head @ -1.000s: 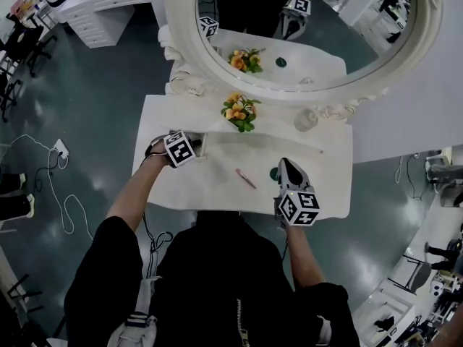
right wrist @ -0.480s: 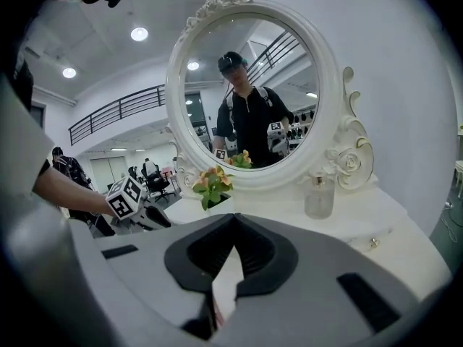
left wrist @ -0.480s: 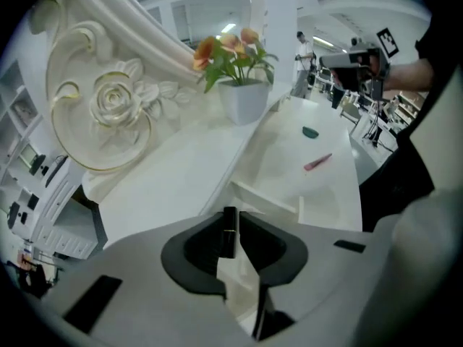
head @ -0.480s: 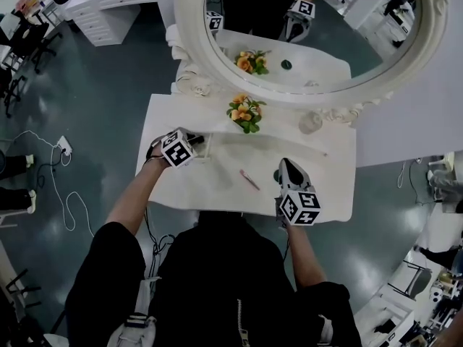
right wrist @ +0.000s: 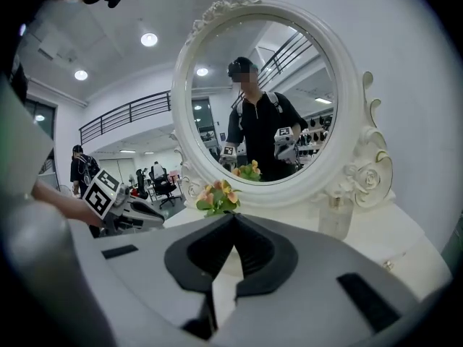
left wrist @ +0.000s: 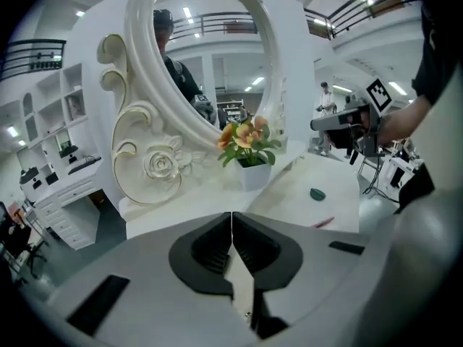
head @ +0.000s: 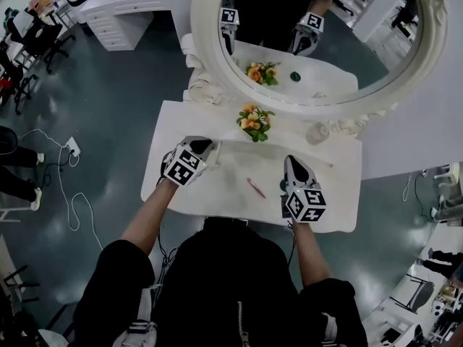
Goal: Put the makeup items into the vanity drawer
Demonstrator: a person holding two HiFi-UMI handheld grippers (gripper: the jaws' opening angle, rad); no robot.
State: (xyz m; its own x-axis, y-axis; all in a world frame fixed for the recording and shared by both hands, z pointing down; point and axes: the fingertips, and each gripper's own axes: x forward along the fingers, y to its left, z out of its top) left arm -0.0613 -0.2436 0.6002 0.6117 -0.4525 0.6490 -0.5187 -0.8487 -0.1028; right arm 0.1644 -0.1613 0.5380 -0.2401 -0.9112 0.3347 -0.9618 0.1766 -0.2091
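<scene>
A pink makeup pencil (head: 255, 188) lies on the white vanity top (head: 217, 194), between my two grippers. A small dark green compact (left wrist: 317, 193) rests near it, hidden behind my right gripper in the head view. My left gripper (head: 210, 147) is raised over the left part of the top. Its jaws have just been closing and meet tip to tip (left wrist: 231, 214) with nothing between them. My right gripper (head: 292, 162) hovers over the right part, shut and empty (right wrist: 233, 217). No drawer shows in any view.
A potted orange flower (head: 253, 121) and a glass bottle (head: 316, 132) stand at the back under the big oval mirror (head: 318, 20). Ornate scrollwork (left wrist: 155, 161) flanks the mirror's base. Grey floor with cables surrounds the table.
My left gripper has lifted off the left of the tabletop and tilted up, and its jaws have come together empty. The right gripper has shifted only slightly.
</scene>
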